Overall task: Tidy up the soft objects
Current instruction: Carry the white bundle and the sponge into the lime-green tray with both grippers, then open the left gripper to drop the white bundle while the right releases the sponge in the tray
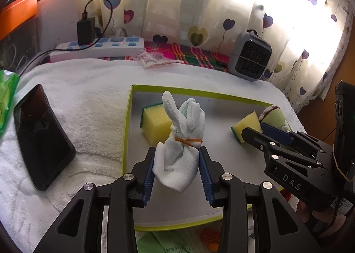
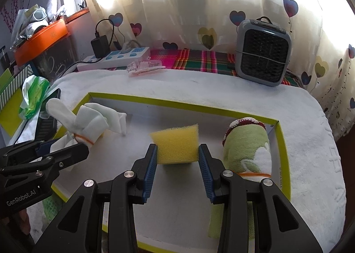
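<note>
A shallow box with a lime-green rim (image 1: 190, 91) (image 2: 177, 104) lies on a white towel. My left gripper (image 1: 177, 153) is shut on a white sock bundle (image 1: 177, 159) (image 2: 88, 122) tied with an orange rubber band, held over the box's left part. My right gripper (image 2: 177, 151) (image 1: 255, 131) is shut on a yellow sponge (image 2: 177, 142) (image 1: 246, 124) over the box's middle. Another yellow sponge (image 1: 155, 124) rests in the box behind the socks. A rolled green towel (image 2: 246, 146) (image 1: 275, 115) with an orange band lies at the box's right side.
A black phone (image 1: 42, 135) lies on the white towel (image 1: 88, 93) to the left. A power strip (image 1: 97, 46), a grey fan heater (image 2: 264, 51) and small packets (image 1: 153, 57) stand at the back. A green plastic bag (image 2: 33, 95) sits far left.
</note>
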### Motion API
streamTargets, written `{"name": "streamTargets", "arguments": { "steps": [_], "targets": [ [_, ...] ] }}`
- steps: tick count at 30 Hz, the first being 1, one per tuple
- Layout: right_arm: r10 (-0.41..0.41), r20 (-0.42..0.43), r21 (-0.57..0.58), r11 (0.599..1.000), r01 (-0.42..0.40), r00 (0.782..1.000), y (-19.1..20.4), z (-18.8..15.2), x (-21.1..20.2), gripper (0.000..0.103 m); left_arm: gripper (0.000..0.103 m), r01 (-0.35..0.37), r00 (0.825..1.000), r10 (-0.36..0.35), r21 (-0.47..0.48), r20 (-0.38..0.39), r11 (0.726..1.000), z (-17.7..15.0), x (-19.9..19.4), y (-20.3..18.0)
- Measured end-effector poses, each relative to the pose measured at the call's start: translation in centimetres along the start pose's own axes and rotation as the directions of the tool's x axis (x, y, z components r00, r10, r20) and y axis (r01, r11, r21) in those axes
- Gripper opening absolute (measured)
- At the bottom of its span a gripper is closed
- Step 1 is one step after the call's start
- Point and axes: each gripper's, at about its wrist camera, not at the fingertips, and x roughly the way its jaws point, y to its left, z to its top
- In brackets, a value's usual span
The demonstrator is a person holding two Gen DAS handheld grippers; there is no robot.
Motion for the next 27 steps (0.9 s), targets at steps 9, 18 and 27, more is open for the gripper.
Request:
{"name": "streamTargets", "arguments": {
  "steps": [9, 18, 27],
  "targets": [
    [-0.02, 0.008, -0.015, 1.0, 0.02, 1.0, 0.12, 0.37, 0.41, 0.039, 0.037, -0.011, 1.0, 0.011, 0.01, 0.0, 1.0, -0.01, 0.32, -0.1],
    [-0.039, 0.019, -0.038, 0.998, 0.04, 0.999, 0.47, 0.48, 0.59, 0.04, 0.043, -0.011, 1.0, 0.011, 0.032, 0.001, 0.999, 0.01, 0.48, -0.36],
    [-0.051, 0.022, -0.038, 0.998, 0.052, 0.998, 0.49, 0.37, 0.76, 0.046, 0.05, -0.035, 0.999, 0.035, 0.046, 0.018, 0.998, -0.09, 0.07, -0.58]
  ]
}}
